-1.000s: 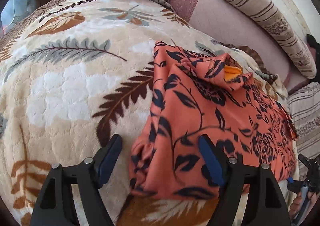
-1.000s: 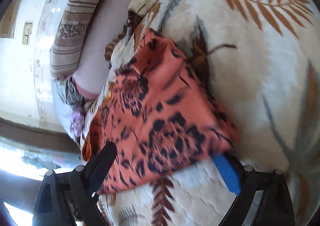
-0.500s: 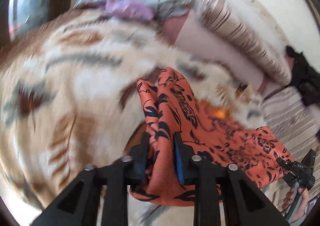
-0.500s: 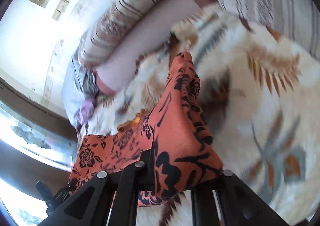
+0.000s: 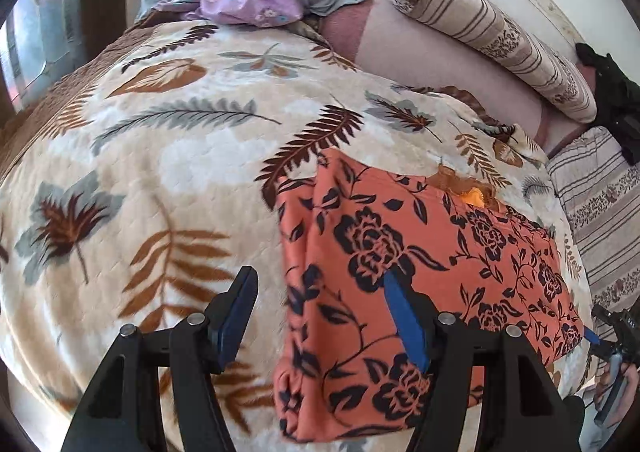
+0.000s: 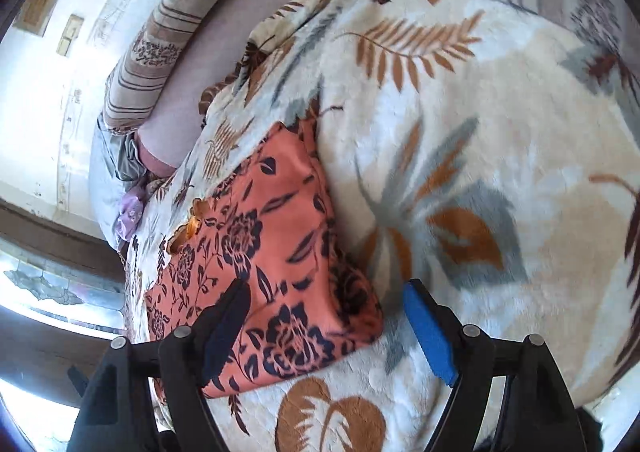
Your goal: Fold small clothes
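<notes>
Both tongs are opening with nothing pinched. The left gripper [image 5: 320,316] straddles the near left edge of the orange cloth with dark flower print [image 5: 400,276]; the right gripper [image 6: 328,328] straddles its near right corner, pads clear of the fabric. The cloth lies flat on the cream plush blanket with leaf pattern [image 5: 168,156], as a tidy rectangle, long axis running left to right. One fold looks done; probably another halving is left, unless it is small enough already
</notes>
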A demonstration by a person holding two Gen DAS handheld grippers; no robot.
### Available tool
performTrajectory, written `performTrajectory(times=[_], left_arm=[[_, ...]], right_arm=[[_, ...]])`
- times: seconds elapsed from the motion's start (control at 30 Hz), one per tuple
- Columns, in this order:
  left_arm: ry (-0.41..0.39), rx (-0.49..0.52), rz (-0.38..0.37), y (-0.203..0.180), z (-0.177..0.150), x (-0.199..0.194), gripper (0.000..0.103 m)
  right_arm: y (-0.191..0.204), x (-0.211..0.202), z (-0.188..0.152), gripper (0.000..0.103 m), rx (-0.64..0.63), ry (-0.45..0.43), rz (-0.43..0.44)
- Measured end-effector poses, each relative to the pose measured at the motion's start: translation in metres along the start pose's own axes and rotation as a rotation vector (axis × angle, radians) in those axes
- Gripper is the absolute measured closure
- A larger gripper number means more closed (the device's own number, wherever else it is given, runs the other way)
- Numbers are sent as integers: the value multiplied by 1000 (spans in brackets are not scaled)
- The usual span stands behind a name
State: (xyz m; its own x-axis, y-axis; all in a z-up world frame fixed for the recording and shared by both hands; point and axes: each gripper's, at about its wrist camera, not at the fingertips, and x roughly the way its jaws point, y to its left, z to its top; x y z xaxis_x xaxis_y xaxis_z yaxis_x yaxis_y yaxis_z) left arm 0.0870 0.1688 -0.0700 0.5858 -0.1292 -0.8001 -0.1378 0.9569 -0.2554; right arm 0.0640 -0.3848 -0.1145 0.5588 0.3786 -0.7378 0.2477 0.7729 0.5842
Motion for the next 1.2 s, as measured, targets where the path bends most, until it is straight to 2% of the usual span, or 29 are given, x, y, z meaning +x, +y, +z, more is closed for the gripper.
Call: performTrajectory(times=[0.07,0.17,0.27,0.5,0.6,0.7,0.73,0.77,0.8,0.83,0.87,0.97,1.1,1.2], left_arm=[[13,34,2,-8,18,21,37],[34,63,45,-11,43,56,37],[58,53,57,-7,55,80,37],[52,33,60,-4,61,98,37],[44,34,61,-5,63,101,37],[41,39,58,-5,64,106,37],[36,45,62,-5,65,107,46],[40,57,65,-6,66,109,58],[58,62,69,-7,66,113,89],[71,56,75,-6,68,115,95],[65,52,71,-6,69,113,95],[-7,76,68,-13,71,91,97],[-159,131,49,-25,64,27,97],[-279,143,27,-29,46,-33,97]], right_arm=[[1,0,13,22,-34,-2,3],[11,12,30,22,-95,8,-6],[20,33,52,22,-131,17,-20],[37,80,86,22,-204,14,-74],[43,96,89,22,-235,21,-129],[44,107,88,22,-237,29,-141],[44,109,89,28,-237,31,-137],[45,110,90,58,-241,36,-135],[47,113,91,77,-248,47,-154],[49,113,92,85,-257,44,-181],[51,112,92,93,-263,40,-182],[67,96,91,96,-323,-8,-210],[99,53,86,96,-418,-113,-209],[125,13,76,96,-479,-206,-191]])
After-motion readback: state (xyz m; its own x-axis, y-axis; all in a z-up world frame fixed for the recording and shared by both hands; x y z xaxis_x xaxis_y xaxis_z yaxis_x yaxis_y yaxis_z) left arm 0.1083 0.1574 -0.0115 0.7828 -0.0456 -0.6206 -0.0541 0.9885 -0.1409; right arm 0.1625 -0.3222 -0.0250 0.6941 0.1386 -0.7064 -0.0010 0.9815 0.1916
